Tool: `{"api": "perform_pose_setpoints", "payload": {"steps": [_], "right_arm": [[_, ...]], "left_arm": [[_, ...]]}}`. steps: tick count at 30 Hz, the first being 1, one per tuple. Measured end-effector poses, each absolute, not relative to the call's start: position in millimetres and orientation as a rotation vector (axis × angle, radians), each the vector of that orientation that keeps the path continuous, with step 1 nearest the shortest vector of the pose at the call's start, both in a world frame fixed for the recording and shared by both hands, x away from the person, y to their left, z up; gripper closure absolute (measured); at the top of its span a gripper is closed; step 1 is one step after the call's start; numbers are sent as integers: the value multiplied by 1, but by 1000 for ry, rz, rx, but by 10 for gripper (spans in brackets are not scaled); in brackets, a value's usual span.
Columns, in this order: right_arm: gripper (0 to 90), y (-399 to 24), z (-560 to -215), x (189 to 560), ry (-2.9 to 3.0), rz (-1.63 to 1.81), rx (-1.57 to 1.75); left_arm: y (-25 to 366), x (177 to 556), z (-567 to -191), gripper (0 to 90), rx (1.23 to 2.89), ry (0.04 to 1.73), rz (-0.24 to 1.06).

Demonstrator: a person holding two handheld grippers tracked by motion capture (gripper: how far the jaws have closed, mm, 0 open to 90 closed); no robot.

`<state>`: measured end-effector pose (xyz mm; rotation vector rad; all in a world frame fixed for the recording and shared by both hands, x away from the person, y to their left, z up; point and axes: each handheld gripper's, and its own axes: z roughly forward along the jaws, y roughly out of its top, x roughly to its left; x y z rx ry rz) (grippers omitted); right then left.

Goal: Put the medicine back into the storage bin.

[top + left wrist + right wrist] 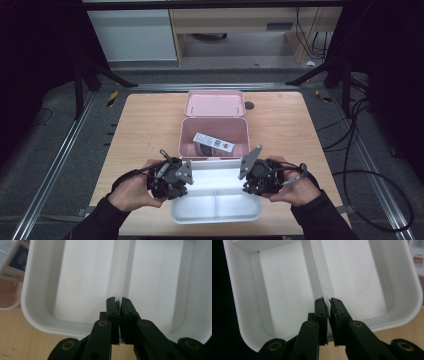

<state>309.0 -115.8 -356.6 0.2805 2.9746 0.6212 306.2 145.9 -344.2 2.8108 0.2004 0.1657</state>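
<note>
A white tray [235,205] with two compartments sits at the table's near edge, its far rim against the pink box [240,131]. My left gripper [188,185] is on the tray's left wall and my right gripper [245,186] on its right wall. In the left gripper view the jaws of the left gripper [119,302] are shut on the tray [82,277] where its divider meets the wall. The right gripper [328,302] pinches the tray [352,272] the same way at the divider's other end. Both compartments look empty.
The pink box stands open behind the tray, its lid [215,103] laid back flat. A small white and dark blue carton [213,143] lies inside it. The wooden table [145,125] has bare room on both sides. Cables trail on the floor at the right.
</note>
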Motion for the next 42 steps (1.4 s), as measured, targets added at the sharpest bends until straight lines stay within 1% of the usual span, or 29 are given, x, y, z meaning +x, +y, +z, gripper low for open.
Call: {"api": "perform_pose_setpoints", "payload": {"steps": [1, 2, 3, 4, 8, 9, 10, 14, 15, 16, 17, 18, 21, 22, 24, 25, 26, 29, 34, 42], "right_arm": [[843, -117, -350, 314, 2959, 632, 270], [843, -117, -344, 318, 2948, 630, 273], [843, -117, -344, 318, 2948, 630, 273], [843, -118, -337, 328, 2933, 640, 269], [841, -120, -327, 350, 2917, 653, 266], [841, -121, -326, 355, 2914, 659, 266], [840, -121, -324, 362, 2907, 664, 267], [840, -122, -321, 381, 2890, 684, 265], [841, -122, -321, 386, 2883, 685, 265], [840, -122, -320, 393, 2879, 685, 266], [838, -122, -319, 397, 2872, 685, 266], [839, -122, -319, 403, 2867, 692, 265], [839, -121, -317, 417, 2863, 694, 266], [839, -121, -317, 417, 2863, 694, 266], [836, -119, -318, 433, 2860, 703, 264], [836, -119, -318, 433, 2860, 703, 264], [835, -118, -319, 443, 2856, 706, 262], [834, -117, -322, 452, 2853, 708, 260], [831, -114, -341, 473, 2874, 689, 301], [833, -111, -364, 488, 2899, 613, 374]], "left_arm": [[146, 306, -344, 864, 2811, 200, 166], [146, 315, -336, 864, 2803, 185, 196], [146, 315, -336, 864, 2803, 185, 196], [146, 326, -329, 864, 2804, 180, 203], [145, 349, -320, 867, 2800, 171, 206], [145, 349, -320, 868, 2800, 171, 206], [145, 360, -315, 870, 2806, 155, 214], [145, 383, -309, 869, 2803, 163, 218], [145, 383, -309, 868, 2803, 163, 218], [145, 395, -308, 868, 2802, 168, 217], [145, 395, -308, 867, 2802, 168, 217], [146, 407, -306, 868, 2805, 168, 220], [147, 422, -303, 866, 2814, 180, 232], [147, 422, -303, 866, 2814, 180, 232], [148, 430, -302, 867, 2816, 185, 229], [148, 433, -302, 867, 2816, 189, 227], [149, 442, -304, 867, 2816, 200, 226], [150, 452, -309, 865, 2821, 208, 218], [149, 474, -326, 863, 2838, 215, 186], [144, 498, -352, 853, 2855, 228, 139]]}}
